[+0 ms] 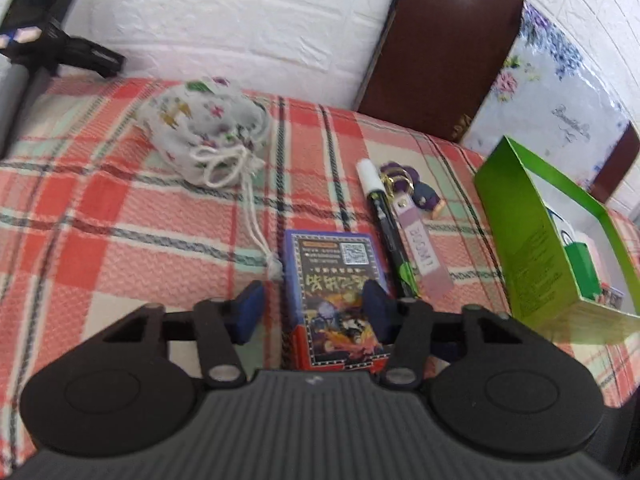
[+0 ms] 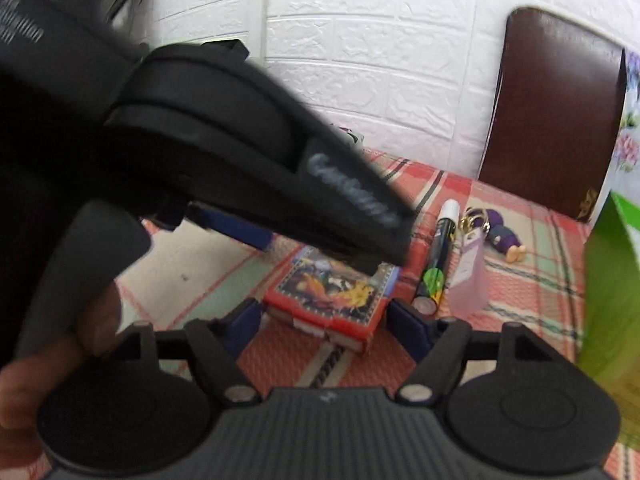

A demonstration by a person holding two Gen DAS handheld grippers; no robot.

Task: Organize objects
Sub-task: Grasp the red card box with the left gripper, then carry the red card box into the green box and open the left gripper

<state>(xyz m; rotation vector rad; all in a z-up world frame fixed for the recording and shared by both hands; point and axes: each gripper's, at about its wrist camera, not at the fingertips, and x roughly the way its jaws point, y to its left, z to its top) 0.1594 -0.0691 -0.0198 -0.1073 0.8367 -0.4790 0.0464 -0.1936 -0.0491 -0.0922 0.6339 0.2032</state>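
A card box (image 1: 336, 292) with a blue and red printed cover lies on the plaid cloth (image 1: 120, 240). My left gripper (image 1: 312, 308) is open, its blue pads to either side of the box's near end. In the right wrist view the same card box (image 2: 332, 300) lies just ahead of my open right gripper (image 2: 324, 316), and the left gripper's black body (image 2: 256, 152) hangs over it. A black marker (image 1: 386, 228) with a white cap and a purple keychain (image 1: 416, 216) lie right of the box. A white printed drawstring pouch (image 1: 208, 128) lies farther back.
An open green box (image 1: 532, 240) holding small items stands at the right. A dark brown board (image 1: 436, 48) and a floral panel (image 1: 552, 92) lean on the white brick wall. A black device (image 1: 44, 28) sits at the far left.
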